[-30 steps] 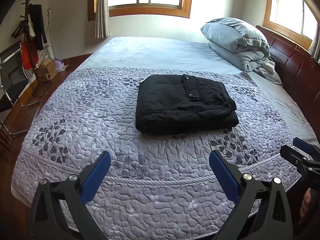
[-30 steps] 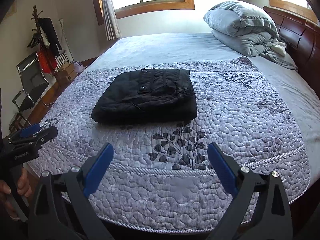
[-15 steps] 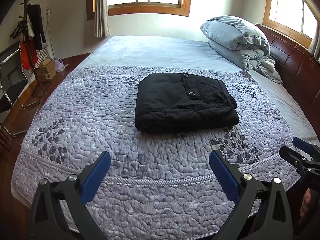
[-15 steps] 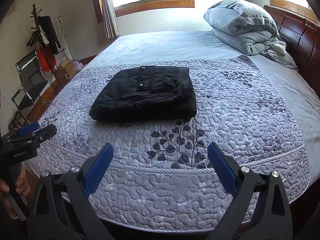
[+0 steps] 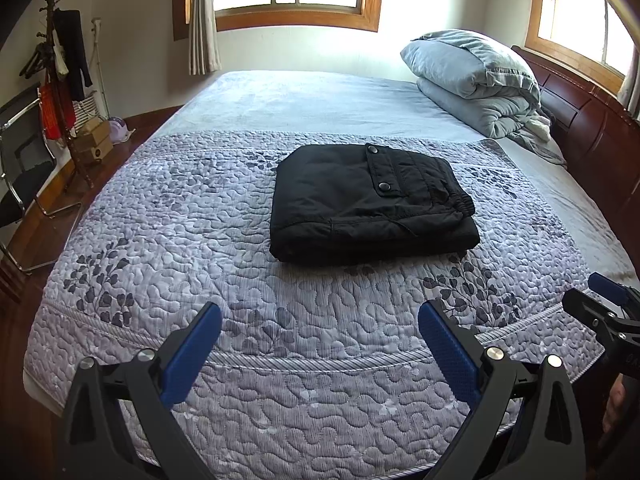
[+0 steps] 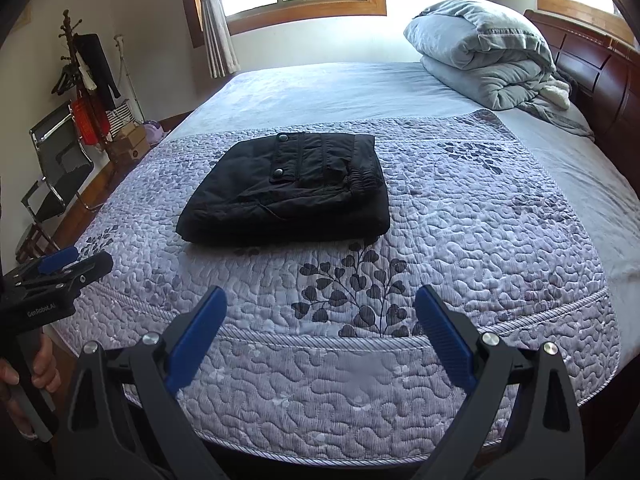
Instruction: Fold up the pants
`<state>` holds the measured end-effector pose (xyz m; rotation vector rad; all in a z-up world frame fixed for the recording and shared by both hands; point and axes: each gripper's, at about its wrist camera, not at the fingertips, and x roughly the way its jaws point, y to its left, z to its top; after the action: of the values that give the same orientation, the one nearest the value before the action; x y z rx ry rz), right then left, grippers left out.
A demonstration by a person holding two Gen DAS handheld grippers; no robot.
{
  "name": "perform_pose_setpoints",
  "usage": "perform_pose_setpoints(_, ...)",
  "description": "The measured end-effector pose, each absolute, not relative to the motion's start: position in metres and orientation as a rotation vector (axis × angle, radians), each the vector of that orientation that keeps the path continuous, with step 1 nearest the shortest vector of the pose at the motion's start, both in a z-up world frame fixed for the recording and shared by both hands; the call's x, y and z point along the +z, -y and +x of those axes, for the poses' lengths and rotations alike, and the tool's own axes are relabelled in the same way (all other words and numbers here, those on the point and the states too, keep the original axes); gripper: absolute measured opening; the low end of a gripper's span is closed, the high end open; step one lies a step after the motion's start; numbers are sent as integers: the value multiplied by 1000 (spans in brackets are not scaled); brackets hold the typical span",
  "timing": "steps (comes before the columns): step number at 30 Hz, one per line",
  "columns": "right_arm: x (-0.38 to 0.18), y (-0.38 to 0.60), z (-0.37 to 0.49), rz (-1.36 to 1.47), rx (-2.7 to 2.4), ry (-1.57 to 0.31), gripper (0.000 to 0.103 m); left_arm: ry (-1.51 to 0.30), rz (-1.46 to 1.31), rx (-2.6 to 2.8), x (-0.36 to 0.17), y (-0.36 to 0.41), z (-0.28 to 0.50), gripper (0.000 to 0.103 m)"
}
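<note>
Ahead of both pairs of fingers, the black pants are lying folded into a thick rectangle on the lavender quilted bedspread, with two snap buttons showing on the top layer and the gathered waistband turned toward the right side. The left gripper is hovering over the near edge of the bed with its blue-padded fingers spread wide and gripping nothing; the pants are sitting well apart from the tips, straight ahead and a little to the right. The right gripper is likewise holding its fingers wide apart and empty, with the pants lying well beyond and somewhat to the left of them. Each gripper is showing at the edge of the other's view. Far beyond the fingers, a folded grey comforter is resting near the wooden headboard, and a coat rack is standing off to the left.
</note>
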<state>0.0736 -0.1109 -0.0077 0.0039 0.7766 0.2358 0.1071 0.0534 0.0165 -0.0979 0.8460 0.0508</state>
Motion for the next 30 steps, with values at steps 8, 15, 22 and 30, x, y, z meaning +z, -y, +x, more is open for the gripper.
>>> perform_pose_setpoints(8,-9,112,75,3,234,-779,95,-851,-97,50,15,-53,108,99)
perform_pose_setpoints(15,-11,115,76,5,233,-782,95,-851,-94,51,15,-53,109,99)
perform_pose_setpoints(22,-12,115,76,6,231,-786,95,-853,-94,48,15,-53,109,99)
perform_pose_setpoints(30,-15,117,78,8,227,-796,95,-850,-91,39,14,-52,112,99)
